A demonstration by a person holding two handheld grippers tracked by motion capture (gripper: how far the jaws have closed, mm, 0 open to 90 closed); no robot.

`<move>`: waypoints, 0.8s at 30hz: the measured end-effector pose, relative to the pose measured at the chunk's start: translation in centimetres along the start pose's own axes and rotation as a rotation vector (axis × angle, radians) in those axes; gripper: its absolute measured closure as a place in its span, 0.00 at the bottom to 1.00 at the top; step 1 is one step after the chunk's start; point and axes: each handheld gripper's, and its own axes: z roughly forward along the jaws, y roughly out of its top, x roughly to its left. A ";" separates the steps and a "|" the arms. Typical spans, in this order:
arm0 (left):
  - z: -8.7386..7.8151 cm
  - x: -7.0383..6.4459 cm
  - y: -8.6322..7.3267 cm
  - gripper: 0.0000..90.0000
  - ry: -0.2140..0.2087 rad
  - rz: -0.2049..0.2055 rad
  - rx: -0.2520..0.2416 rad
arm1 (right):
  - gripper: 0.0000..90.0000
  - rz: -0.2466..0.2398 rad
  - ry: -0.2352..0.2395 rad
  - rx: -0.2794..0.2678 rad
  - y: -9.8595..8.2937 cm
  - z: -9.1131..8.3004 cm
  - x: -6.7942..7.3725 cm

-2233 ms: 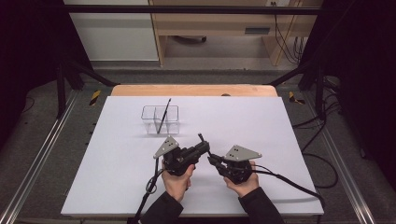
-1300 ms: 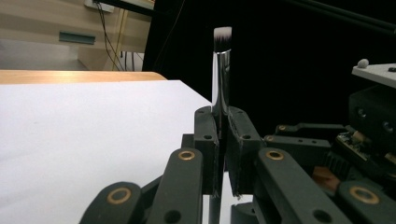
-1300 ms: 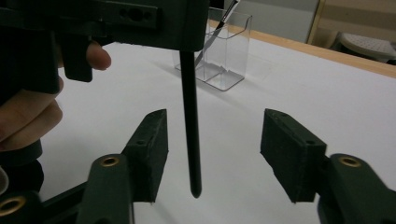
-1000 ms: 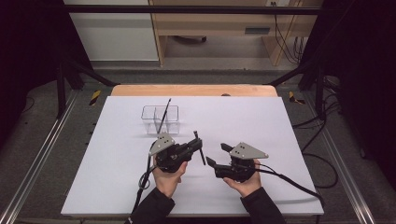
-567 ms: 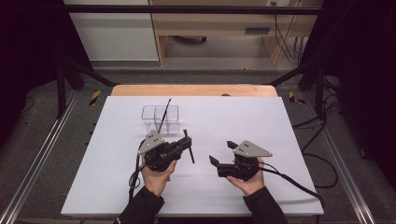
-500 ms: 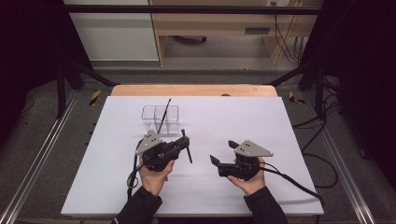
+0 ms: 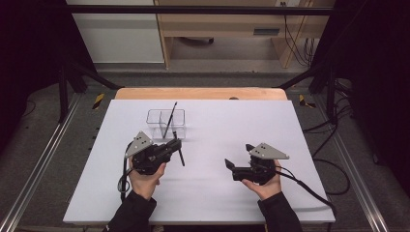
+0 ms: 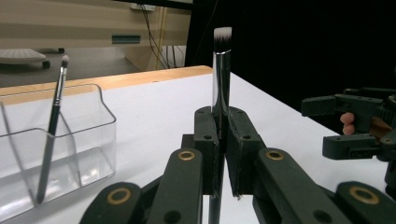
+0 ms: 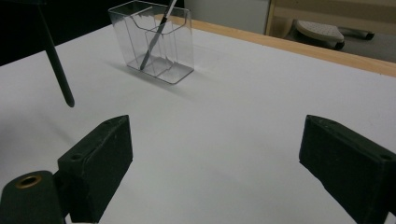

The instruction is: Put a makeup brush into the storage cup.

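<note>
The left gripper (image 8: 219, 140) is clenched on a black-handled makeup brush with a silver ferrule (image 8: 221, 79), held upright above the white tabletop (image 7: 217, 193). Just ahead of it to its left stands a clear plastic two-compartment holder (image 8: 88, 140) containing a thin dark brush (image 8: 52, 121). The right gripper (image 9: 210, 158), off to its right, is spread wide, grasping nothing.

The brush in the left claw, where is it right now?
In the high view the brush sits left of centre, clamped upright in the left claw just in front of the clear holder, above the white table.
</note>
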 end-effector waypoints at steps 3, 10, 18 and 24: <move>-0.3 0.4 -0.1 0.92 0.013 0.007 0.018 | 0.10 0.011 -0.009 0.015 -0.1 -0.1 -0.4; -0.6 0.9 -0.2 0.92 0.036 0.023 0.049 | 0.08 0.018 -0.029 0.040 -0.3 -0.3 -1.0; -0.8 1.4 0.0 0.92 0.067 0.043 0.079 | 0.07 0.035 -0.048 0.043 -0.4 -0.7 -1.7; -1.2 1.9 0.5 0.92 0.080 0.044 0.078 | 0.07 0.048 -0.061 0.046 -0.5 -0.9 -2.2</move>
